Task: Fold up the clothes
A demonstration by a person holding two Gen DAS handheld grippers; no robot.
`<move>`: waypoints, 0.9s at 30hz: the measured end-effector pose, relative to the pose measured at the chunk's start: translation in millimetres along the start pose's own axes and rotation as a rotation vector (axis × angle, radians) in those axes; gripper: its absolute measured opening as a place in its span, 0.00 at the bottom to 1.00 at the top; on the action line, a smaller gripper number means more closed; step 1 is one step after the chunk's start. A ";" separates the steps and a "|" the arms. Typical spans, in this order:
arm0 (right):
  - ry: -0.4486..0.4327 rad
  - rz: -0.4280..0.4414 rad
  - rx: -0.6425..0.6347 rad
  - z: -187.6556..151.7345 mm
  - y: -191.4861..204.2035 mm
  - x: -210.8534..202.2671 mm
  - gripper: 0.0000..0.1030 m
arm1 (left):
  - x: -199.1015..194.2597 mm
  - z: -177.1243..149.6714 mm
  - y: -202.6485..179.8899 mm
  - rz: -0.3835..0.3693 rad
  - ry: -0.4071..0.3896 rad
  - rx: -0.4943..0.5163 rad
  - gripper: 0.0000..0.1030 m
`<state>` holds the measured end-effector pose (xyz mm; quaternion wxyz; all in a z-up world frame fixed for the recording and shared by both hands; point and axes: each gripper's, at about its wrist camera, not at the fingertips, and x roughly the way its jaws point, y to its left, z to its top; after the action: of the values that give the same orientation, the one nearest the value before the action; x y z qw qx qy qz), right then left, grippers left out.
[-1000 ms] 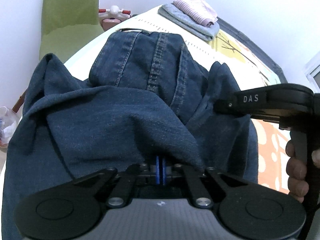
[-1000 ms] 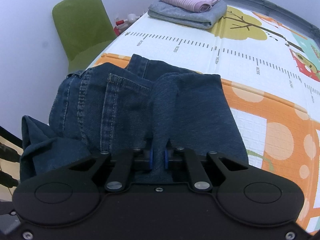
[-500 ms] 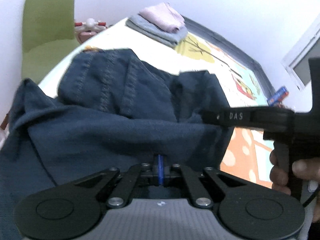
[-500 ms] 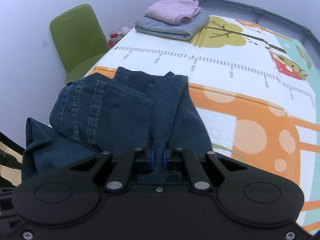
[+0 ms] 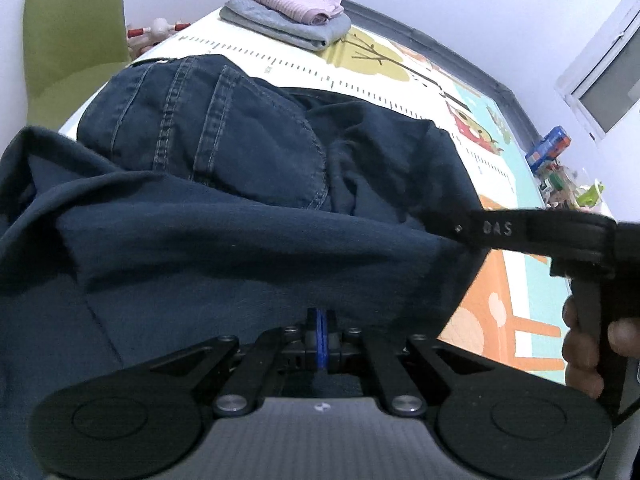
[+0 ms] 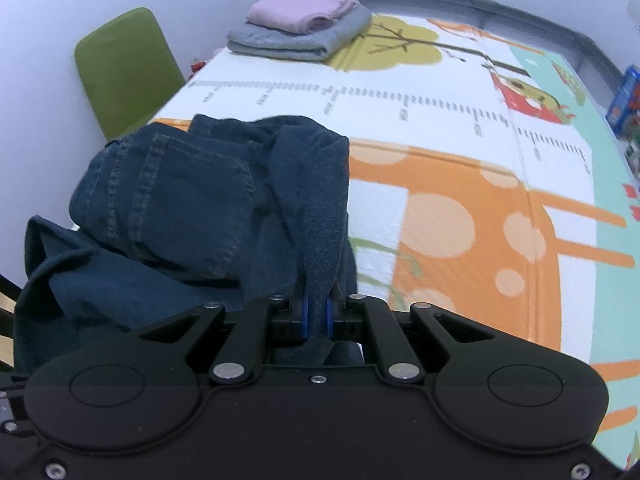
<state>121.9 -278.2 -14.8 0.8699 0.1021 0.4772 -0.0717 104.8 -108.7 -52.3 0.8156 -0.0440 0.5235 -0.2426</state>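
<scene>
jeans: dark denim jeans [image 5: 208,132] lie bunched at the near left corner of the play mat [image 6: 460,216], waist and stitched pocket toward the left edge, one fold lifted toward both cameras
long axis: the lifted hem runs across, from one claw to the other, roughly along the mat's near edge
left gripper [image 5: 321,332]: clenched on the hem, denim draped over its blue pads
right gripper [image 6: 316,316]: clenched on a bunched strip of denim, which passes between its pads
nearer hand: both hold; the right one sits toward the mat's bare middle
open room: mat bare to the right and ahead
edges: folded stack [image 6: 304,28] at the far left corner, well apart; green chair [image 6: 124,68] beyond the left edge
</scene>
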 end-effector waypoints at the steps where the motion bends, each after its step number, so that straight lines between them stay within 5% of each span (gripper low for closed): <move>1: 0.003 -0.004 0.005 -3.0 -3.3 -1.0 0.07 | -0.1 -0.4 0.6 0.000 0.003 -0.002 0.01; 21: 0.088 -0.039 0.122 -62.1 -71.3 -7.9 0.07 | -13.9 12.8 -11.2 -0.043 -0.015 -0.007 0.10; 24: 0.091 -0.034 0.141 -68.7 -78.5 -11.2 0.07 | -14.4 17.9 -18.1 -0.061 -0.015 0.006 0.20; 27: 0.092 -0.021 0.165 -73.3 -84.7 -14.1 0.07 | -12.4 22.0 -28.4 -0.082 0.004 0.057 0.42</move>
<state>35.8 -341.8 -50.4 0.8350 0.1717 0.5100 -0.1151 110.0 -132.2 -22.9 0.8048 -0.0419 0.5159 -0.2906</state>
